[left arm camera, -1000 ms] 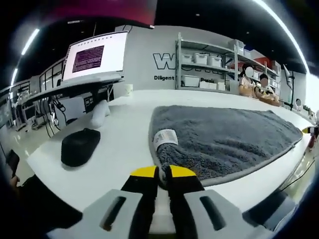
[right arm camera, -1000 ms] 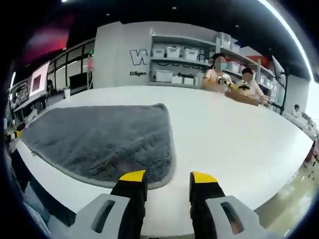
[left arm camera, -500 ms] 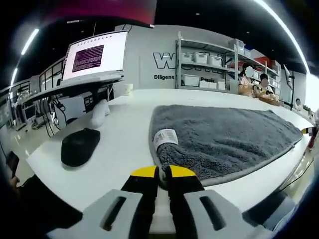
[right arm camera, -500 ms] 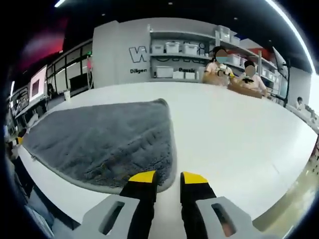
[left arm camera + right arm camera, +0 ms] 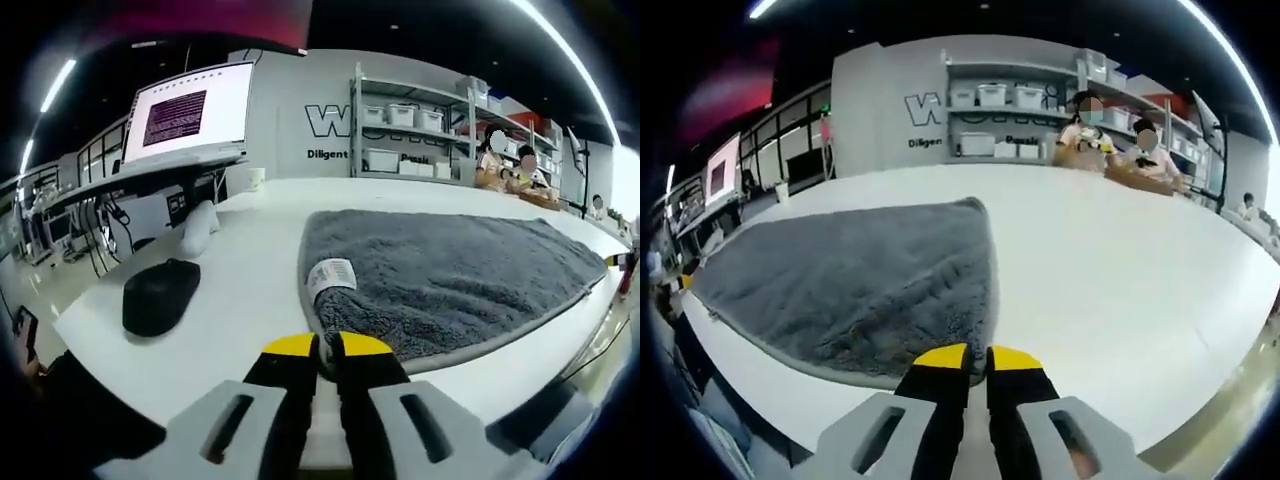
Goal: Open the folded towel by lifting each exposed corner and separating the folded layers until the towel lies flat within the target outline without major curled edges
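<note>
My left gripper (image 5: 326,345) and right gripper (image 5: 977,357) pinch the grey towel (image 5: 450,275) corners at six o'clock, ready for unfolding.

A large indoor lab or workshop space with a dark ceiling crossed by long strip lights (image 5: 570,60). A wide white table (image 5: 1120,260) fills the near ground. On the far side stands a grey wall with big white lettering (image 5: 325,122) and metal shelving (image 5: 415,130) holding rows of pale storage bins (image 5: 405,117). To the far left, a lit monitor (image 5: 190,112) sits on a raised stand, with cables hanging below. Two people (image 5: 1115,150) sit at the far right of the table.
</note>
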### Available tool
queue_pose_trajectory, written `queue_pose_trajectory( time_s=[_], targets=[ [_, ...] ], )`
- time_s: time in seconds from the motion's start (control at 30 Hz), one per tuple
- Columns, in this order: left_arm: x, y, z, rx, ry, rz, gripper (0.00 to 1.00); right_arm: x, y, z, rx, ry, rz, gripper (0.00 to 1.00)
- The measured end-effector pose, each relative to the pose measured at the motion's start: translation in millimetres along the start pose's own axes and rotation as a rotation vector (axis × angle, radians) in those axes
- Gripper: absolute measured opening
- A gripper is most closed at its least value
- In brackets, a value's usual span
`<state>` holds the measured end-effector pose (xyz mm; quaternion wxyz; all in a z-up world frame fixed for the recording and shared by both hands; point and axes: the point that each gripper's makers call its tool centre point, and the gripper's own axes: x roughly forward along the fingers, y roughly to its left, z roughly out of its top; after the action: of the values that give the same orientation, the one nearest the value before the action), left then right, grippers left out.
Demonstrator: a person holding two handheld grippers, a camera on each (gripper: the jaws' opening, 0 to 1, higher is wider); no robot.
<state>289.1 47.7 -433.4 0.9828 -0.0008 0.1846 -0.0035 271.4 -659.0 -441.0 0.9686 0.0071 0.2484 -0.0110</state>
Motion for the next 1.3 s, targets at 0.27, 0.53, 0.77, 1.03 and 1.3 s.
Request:
queue_pose_trajectory(
  time_s=[0.27, 0.53, 0.77, 1.03, 1.3],
  targets=[
    [-1.3, 0.6, 2.3, 0.011, 0.001, 0.005, 0.05, -2.6, -2.0, 5.6, -0.071, -0.006, -0.036, 0.00],
    [-4.5, 3.9, 5.3, 0.014, 0.001, 0.013, 0.03, -4.7, -5.2, 8.6, -0.089, -0.009, -0.067, 0.00],
    [-4.3, 6.2, 4.3, 0.028, 0.016, 0.015, 0.02, -3.9, -5.9, 5.4, -0.114, 0.018, -0.086, 0.00],
    [-4.8, 6.3, 3.3, 0.048, 0.032, 0.021, 0.02, -6.2, -9.0, 0.0, -0.138, 0.043, -0.114, 0.00],
    [-7.0, 7.2, 2.5, 0.068, 0.048, 0.030, 0.02, -6.5, -9.6, -2.7, -0.147, 0.056, -0.119, 0.00]
  ],
)
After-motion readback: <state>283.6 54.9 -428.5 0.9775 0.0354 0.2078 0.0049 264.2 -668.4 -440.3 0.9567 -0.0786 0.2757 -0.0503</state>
